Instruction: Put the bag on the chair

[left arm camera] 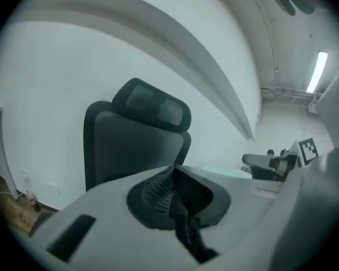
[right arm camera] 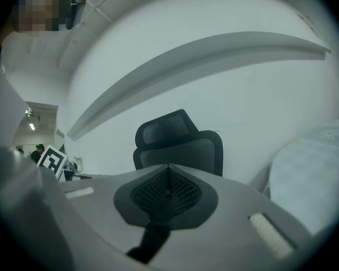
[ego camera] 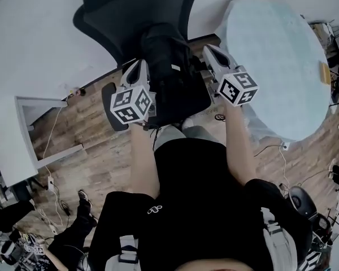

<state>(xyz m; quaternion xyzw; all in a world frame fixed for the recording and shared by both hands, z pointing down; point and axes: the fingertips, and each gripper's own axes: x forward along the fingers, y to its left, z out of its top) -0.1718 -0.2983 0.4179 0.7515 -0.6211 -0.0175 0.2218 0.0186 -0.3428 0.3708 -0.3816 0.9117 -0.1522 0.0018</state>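
Observation:
A black bag (ego camera: 168, 66) stands upright over the seat of the black office chair (ego camera: 130, 10), close to the backrest. My left gripper (ego camera: 140, 68) is at the bag's left side and my right gripper (ego camera: 210, 52) at its right side. In the left gripper view the left gripper (left arm camera: 174, 179) is shut, and a black strap (left arm camera: 189, 236) hangs from between its pads. The right gripper (right arm camera: 168, 179) is likewise shut on a black strap (right arm camera: 152, 239). Both gripper views look over the jaws at the chair's backrest (left arm camera: 135, 145) (right arm camera: 186, 145). Whether the bag's weight rests on the seat I cannot tell.
A round table with a pale cover (ego camera: 277, 61) stands just right of the chair. A white cabinet (ego camera: 22, 140) is at the left, with cables on the wooden floor (ego camera: 101, 162). The chair's left armrest (ego camera: 112, 107) is below my left gripper. A white wall lies behind.

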